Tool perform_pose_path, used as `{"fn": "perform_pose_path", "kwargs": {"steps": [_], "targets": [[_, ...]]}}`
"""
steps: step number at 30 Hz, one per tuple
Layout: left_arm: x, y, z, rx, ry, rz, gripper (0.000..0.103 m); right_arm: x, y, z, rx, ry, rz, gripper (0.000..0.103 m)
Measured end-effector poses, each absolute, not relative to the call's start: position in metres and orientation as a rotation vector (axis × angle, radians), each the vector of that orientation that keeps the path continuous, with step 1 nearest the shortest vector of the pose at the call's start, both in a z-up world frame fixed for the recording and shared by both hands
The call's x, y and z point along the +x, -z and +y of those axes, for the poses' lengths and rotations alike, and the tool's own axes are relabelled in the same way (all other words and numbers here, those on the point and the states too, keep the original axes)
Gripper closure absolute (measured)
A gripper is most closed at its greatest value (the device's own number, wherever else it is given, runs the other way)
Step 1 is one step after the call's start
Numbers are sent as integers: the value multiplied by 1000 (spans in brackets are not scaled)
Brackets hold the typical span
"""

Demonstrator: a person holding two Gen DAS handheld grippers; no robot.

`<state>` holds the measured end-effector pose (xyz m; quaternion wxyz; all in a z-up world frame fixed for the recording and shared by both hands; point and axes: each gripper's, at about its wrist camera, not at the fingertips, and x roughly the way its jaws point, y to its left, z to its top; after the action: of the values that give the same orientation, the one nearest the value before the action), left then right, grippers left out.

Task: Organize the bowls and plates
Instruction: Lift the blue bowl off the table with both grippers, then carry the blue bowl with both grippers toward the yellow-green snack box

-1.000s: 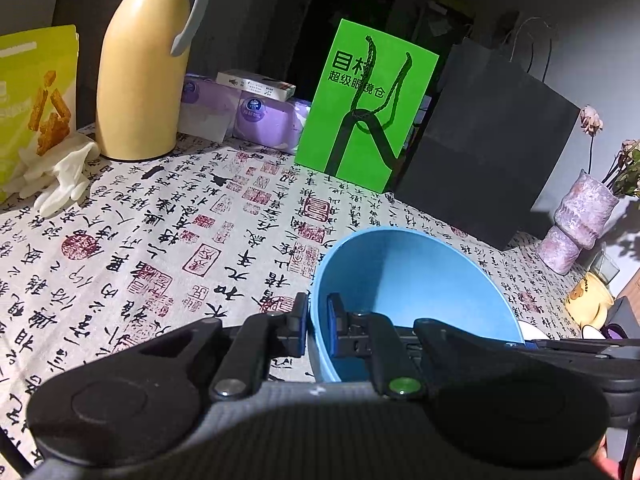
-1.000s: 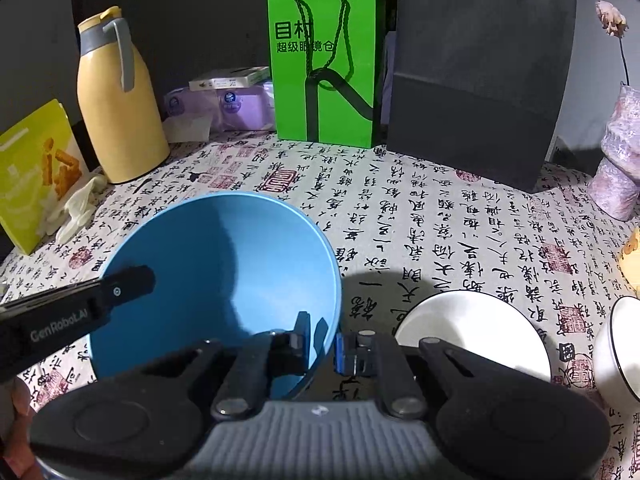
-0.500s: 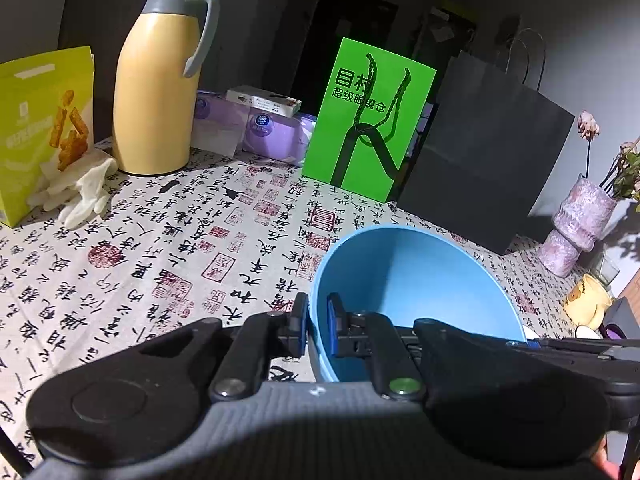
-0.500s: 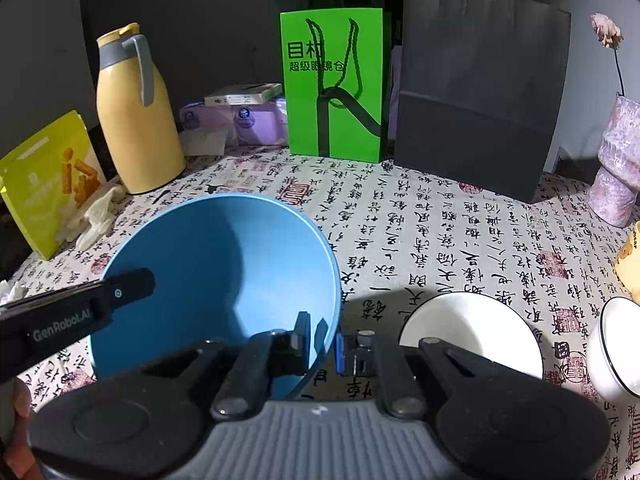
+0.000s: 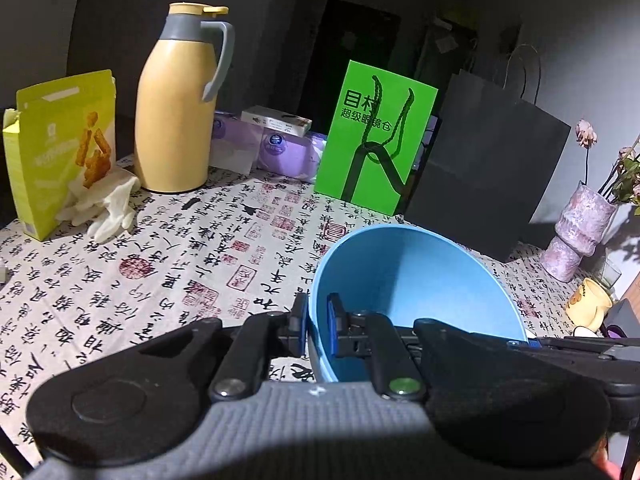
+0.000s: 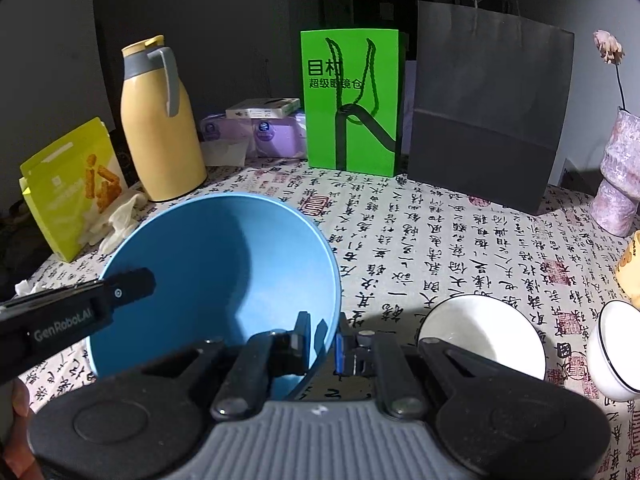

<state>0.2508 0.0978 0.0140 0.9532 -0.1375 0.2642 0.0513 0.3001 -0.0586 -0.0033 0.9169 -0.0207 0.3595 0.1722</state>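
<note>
A large blue bowl (image 5: 412,280) (image 6: 224,272) hangs above the table, held from both sides. My left gripper (image 5: 317,328) is shut on the bowl's left rim, one pad inside and one outside. My right gripper (image 6: 323,338) is shut on the bowl's right rim in the same way. The left gripper's body crosses the bowl's left side in the right wrist view. A white bowl with a dark rim (image 6: 484,336) sits on the table to the right of the blue bowl. A second white bowl (image 6: 612,352) stands at the right edge.
A tablecloth with calligraphy print (image 5: 180,264) covers the table. At the back stand a yellow thermos (image 5: 176,104), a green paper bag (image 6: 352,100), a black paper bag (image 6: 488,120), purple tissue packs (image 5: 280,148), a snack box (image 5: 60,148) with white gloves (image 5: 104,204), a vase (image 6: 620,176) and a yellow mug (image 5: 588,304).
Both grippers have risen and drawn back with the blue bowl; the table objects at the back sit lower and farther in both views. The grips are unchanged.
</note>
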Motion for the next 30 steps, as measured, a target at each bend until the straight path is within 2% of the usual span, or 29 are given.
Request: {"fn": "perform_pose_path", "kwargs": {"steps": [30], "targets": [[179,-32,153,-287,-226,484,92,251,-10,-2,-62,-474,712,92]]}}
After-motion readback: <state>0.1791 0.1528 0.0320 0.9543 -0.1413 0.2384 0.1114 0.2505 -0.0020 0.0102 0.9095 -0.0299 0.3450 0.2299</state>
